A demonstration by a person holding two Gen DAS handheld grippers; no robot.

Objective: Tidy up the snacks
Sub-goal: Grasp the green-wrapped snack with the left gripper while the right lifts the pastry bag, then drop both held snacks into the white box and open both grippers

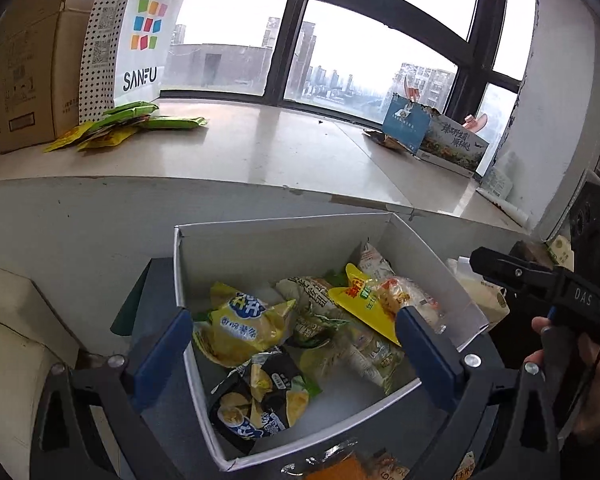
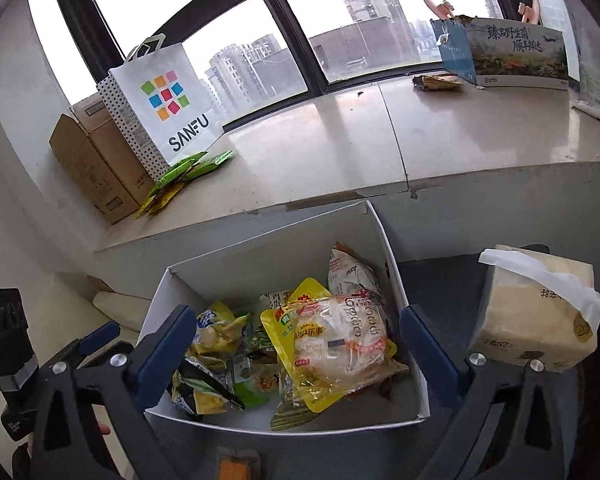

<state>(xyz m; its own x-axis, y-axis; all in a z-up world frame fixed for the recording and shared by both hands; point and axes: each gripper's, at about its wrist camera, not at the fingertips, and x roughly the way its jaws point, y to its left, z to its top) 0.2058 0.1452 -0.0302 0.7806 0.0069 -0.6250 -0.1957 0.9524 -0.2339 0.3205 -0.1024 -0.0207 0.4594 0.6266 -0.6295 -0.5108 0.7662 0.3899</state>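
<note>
Both grippers spread wide, left gripper, right gripper, over snack-filled white box

We saw an orange packet cut off by the bottom edge, its print unreadable; lower snacks lay buried.

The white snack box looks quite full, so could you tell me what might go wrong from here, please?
1. The snack bags lie heaped in the white box, overlapping, so the open right hand-held gripper may pinch two at once, e.g. the clear bread bag and the yellow pouch under it.
2. The left hand-held gripper hangs open over the same box; the two could collide.
3. The tissue pack beside the box could get knocked.
</note>
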